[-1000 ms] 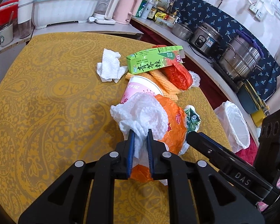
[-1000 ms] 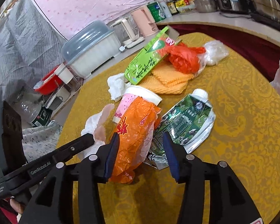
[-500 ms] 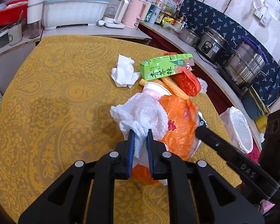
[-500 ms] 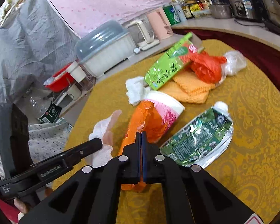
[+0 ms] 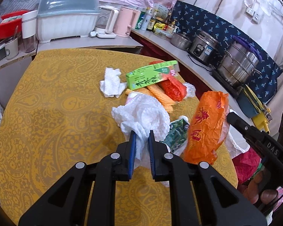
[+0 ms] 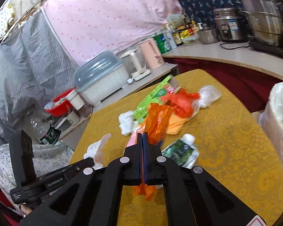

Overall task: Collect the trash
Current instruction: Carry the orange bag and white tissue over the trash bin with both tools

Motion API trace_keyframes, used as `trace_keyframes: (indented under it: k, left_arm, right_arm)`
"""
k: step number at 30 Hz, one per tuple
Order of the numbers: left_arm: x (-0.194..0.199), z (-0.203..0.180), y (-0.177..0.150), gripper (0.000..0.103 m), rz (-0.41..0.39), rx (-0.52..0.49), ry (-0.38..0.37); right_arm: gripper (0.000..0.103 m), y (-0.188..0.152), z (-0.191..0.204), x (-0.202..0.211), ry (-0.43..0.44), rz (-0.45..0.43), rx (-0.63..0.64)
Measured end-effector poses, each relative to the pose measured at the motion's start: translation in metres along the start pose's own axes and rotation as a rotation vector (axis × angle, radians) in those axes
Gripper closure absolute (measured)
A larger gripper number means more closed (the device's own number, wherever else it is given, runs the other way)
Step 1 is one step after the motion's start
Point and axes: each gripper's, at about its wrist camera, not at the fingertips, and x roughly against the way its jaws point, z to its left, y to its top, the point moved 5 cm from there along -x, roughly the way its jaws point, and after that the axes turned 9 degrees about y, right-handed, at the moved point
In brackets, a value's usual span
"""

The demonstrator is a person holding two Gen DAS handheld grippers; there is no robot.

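Observation:
My left gripper point(image 5: 141, 135) is shut on a crumpled white paper towel point(image 5: 143, 116), held above the yellow table point(image 5: 47, 113). My right gripper point(image 6: 142, 137) is shut on an orange plastic wrapper point(image 6: 156, 124), lifted off the table; the wrapper also shows in the left wrist view point(image 5: 205, 128). On the table lie a green pouch point(image 6: 179, 150), a green carton point(image 5: 152, 76), a red bag point(image 5: 173, 89), orange wafers point(image 5: 160, 96), a pink cup point(image 5: 132, 96) and another white tissue point(image 5: 111, 84). A white-lined bin point(image 6: 279, 116) stands to the right of the table.
A counter point(image 5: 84, 41) behind the table holds a covered dish rack point(image 5: 68, 22), kettles point(image 5: 126, 22) and bottles. Steel pots point(image 5: 237, 66) stand along the right counter. The other gripper's body point(image 5: 264, 146) is at the right of the left wrist view.
My right gripper closed on the orange wrapper and lifted it up and to the right, off the cup. My left gripper stayed shut on the paper towel and rose slightly.

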Motion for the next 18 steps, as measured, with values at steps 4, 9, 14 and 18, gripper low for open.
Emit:
trace_keyframes:
  k: [4, 9, 14, 18]
  left_arm:
    - [0.002, -0.027, 0.002, 0.090, -0.006, -0.045, -0.023]
    - [0.001, -0.074, 0.006, 0.090, -0.011, -0.109, -0.071]
    - [-0.006, -0.131, 0.011, 0.090, -0.008, -0.182, -0.127]
    - [-0.010, -0.182, 0.012, 0.090, -0.012, -0.248, -0.172]
  right_arm:
    - [0.101, 0.012, -0.024, 0.025, -0.043, -0.053, -0.022]
    - [0.101, 0.024, -0.056, 0.057, -0.099, -0.108, -0.045]
    - [0.101, 0.031, -0.087, 0.088, -0.144, -0.156, -0.066]
    - [0.101, 0.033, -0.110, 0.110, -0.173, -0.181, -0.085]
